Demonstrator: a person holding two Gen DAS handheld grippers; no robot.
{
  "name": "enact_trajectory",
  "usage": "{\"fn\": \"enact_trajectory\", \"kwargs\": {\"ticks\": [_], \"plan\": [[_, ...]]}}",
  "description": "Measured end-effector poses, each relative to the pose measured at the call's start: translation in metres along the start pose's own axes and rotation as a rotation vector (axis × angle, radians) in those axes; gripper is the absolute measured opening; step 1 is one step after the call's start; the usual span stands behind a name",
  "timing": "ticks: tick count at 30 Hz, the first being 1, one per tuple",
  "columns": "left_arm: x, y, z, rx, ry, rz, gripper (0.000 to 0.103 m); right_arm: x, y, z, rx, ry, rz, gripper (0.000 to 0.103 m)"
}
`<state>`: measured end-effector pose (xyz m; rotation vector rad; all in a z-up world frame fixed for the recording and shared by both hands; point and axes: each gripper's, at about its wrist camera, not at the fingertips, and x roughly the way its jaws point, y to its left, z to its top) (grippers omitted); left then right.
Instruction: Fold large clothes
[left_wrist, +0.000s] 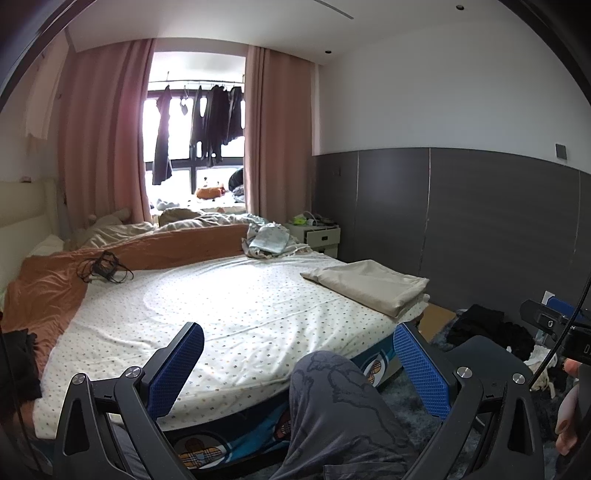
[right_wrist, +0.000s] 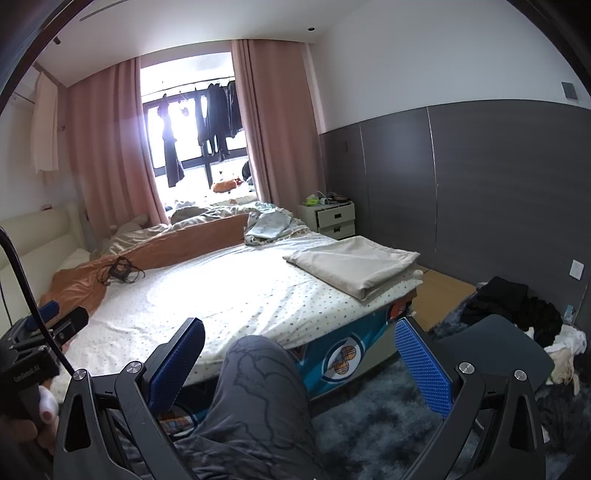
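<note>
The knee (left_wrist: 332, 402) in grey printed pants sits right between the fingers of the left gripper (left_wrist: 299, 369), and it's the same story for the right gripper (right_wrist: 301, 363). Both are spread wide and holding nothing, hanging off the near edge of the bed (left_wrist: 229, 314).

The folded beige cloth (left_wrist: 369, 288) lies at the bed's right edge, its corner reaching just past the mattress. So one careless tug could slide it onto the floor and undo the fold.

The next clothes are probably in the dark pile (right_wrist: 517, 306) on the floor, beyond the bed's right corner. That stuff looks tangled, so a grab there may pull up several pieces at once. The cable bundle (left_wrist: 105, 267) by the orange blanket (left_wrist: 48, 291) at the left edge could snag anything spread out over there.
</note>
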<state>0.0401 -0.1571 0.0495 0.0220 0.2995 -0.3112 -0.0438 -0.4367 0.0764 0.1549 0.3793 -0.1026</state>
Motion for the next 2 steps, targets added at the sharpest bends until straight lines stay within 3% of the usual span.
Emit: {"fn": "enact_trajectory", "kwargs": {"ticks": [2], "plan": [[0.0012,0.0010,0.0001,-0.002,0.003,-0.002,0.103,0.0002,0.0005,-0.0006,-0.002,0.002,0.003,0.103]]}}
